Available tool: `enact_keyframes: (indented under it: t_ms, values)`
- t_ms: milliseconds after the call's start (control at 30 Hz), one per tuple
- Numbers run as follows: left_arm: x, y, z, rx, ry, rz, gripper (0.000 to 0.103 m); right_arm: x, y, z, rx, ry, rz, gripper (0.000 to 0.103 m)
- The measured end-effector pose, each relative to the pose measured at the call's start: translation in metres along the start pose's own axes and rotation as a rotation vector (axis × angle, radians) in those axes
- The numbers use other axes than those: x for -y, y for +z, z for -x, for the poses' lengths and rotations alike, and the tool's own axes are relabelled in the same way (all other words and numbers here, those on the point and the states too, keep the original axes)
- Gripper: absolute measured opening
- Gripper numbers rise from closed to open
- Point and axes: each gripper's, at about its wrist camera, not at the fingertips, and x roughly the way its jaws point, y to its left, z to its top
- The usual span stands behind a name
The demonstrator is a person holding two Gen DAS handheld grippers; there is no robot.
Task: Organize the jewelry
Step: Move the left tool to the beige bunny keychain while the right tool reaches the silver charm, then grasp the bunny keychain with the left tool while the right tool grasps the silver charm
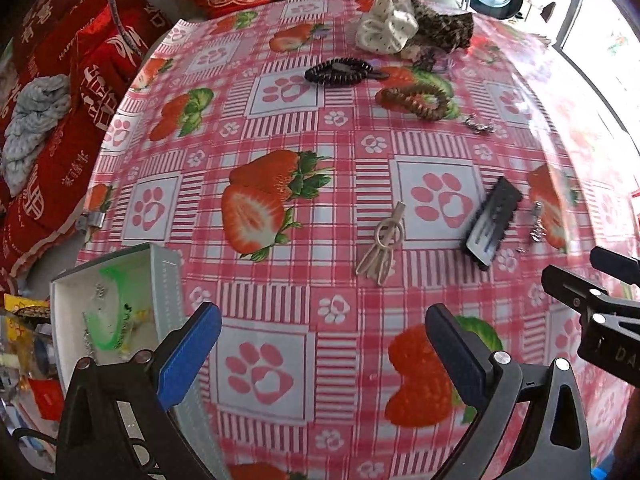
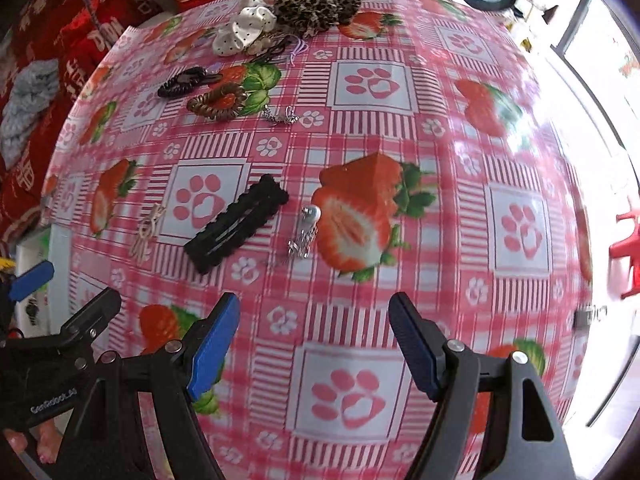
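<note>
Left tool [image 1: 324,344]: spread wide, blue-padded fingers empty, poised above the table [image 1: 320,280] with its pink plaid cloth of strawberries and paw prints. Just to its left, at the table's edge, open white rectangular box [image 1: 120,304] with a translucent green bangle [image 1: 106,320] inside. Right tool [image 2: 314,346]: likewise spread wide, gripping nothing, above the same cloth.

Ahead of the right tool, small silver dangling earring [image 2: 304,232], lying next to a printed strawberry. Just left of it, black rectangular fabric-edged snap clip [image 2: 236,224], lying diagonally. Further left, slim beige metal hair clip [image 2: 146,232].

Beyond, in mid-table: black coiled spiral hair tie [image 2: 184,82], brown coiled spiral hair tie [image 2: 218,102] just beside it, small tangled silver trinket [image 2: 280,116] to their right. At the far edge: cream polka-dot fabric scrunchie [image 2: 244,28] touching a leopard-print fabric bow [image 2: 316,6], with thin cords and small bits in front, too small to identify.

Off the table to the left, red embroidered cushions [image 1: 80,92] with a grey knitted piece [image 1: 36,116] on top.
</note>
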Motion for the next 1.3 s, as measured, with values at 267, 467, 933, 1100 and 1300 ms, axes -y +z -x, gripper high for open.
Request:
enact_keyframes:
  t_ms: [267, 467, 933, 1100, 1300]
  values:
    - [0.008, 0.011, -0.02, -0.005, 0.002, -0.001, 0.097, 0.001, 0.011, -0.019, 0.007, -0.028, 0.038, 0.078]
    - [0.017, 0.016, -0.029, 0.008, -0.025, -0.029, 0.096, -0.008, 0.018, -0.026, 0.028, -0.054, 0.083, 0.076]
    - [0.029, 0.026, -0.027, 0.035, -0.118, -0.048, 0.044, -0.031, 0.032, -0.029, 0.057, -0.054, 0.132, 0.031]
    - [0.03, 0.024, -0.023, 0.038, -0.147, -0.055, 0.026, -0.027, 0.031, -0.026, 0.056, -0.041, 0.106, 0.009]
    - [0.025, 0.015, -0.009, 0.057, -0.164, -0.045, 0.026, -0.004, 0.025, -0.022, 0.046, 0.058, -0.015, 0.009]
